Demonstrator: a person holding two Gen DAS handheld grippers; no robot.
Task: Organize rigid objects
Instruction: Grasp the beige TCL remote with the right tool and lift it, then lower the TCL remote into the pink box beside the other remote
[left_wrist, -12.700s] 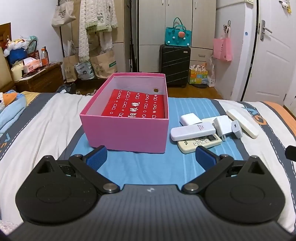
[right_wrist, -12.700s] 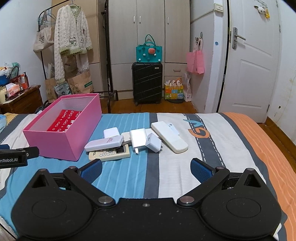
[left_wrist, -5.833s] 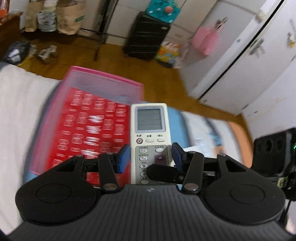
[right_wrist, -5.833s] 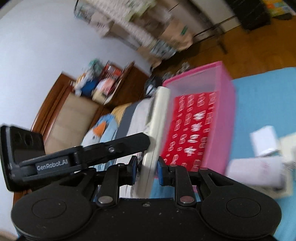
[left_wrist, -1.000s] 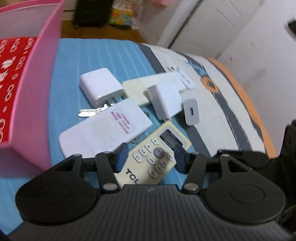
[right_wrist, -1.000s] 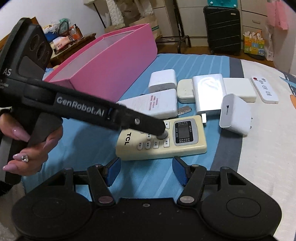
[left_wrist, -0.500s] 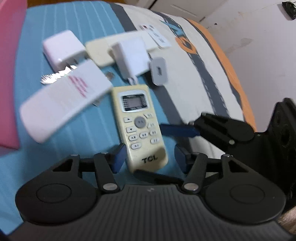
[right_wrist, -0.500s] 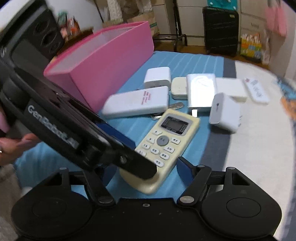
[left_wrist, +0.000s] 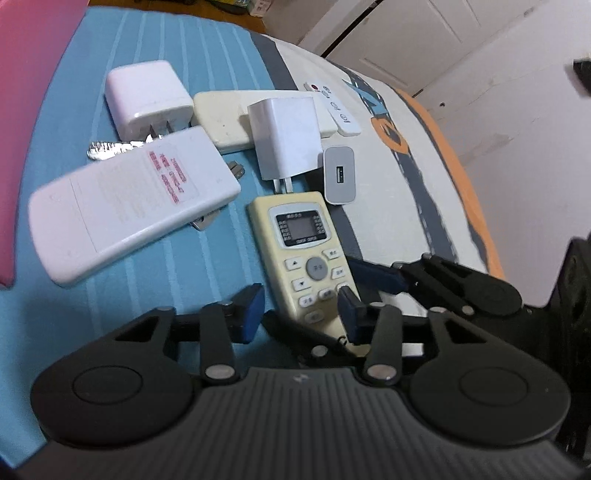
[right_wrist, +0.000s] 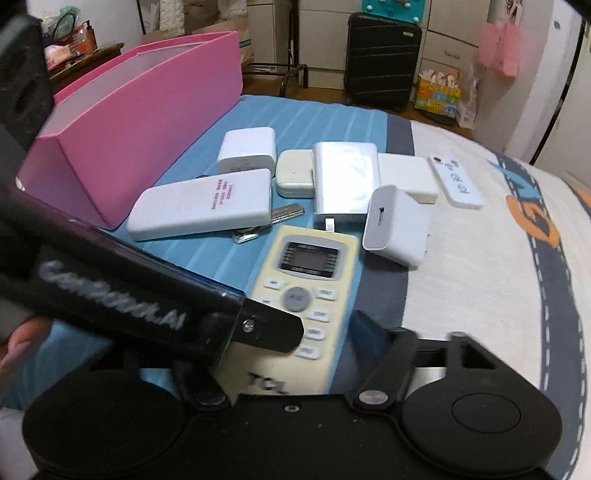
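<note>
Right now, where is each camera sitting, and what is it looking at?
Left wrist: sits on the left gripper and looks down the bed at the TCL remote, which lies between its open jaws. The right gripper pokes in from the right.
Right wrist: sits on the right gripper and looks across the bed toward the pink box and suitcase. The left gripper crosses in front, and the left hand peeks in at the edge.
Both see the TCL remote, the white charger and the other gripper.

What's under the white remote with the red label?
Keys poke out from under the white remote: a silver key blade at one side, another at the far end. What joins them is hidden.
</note>
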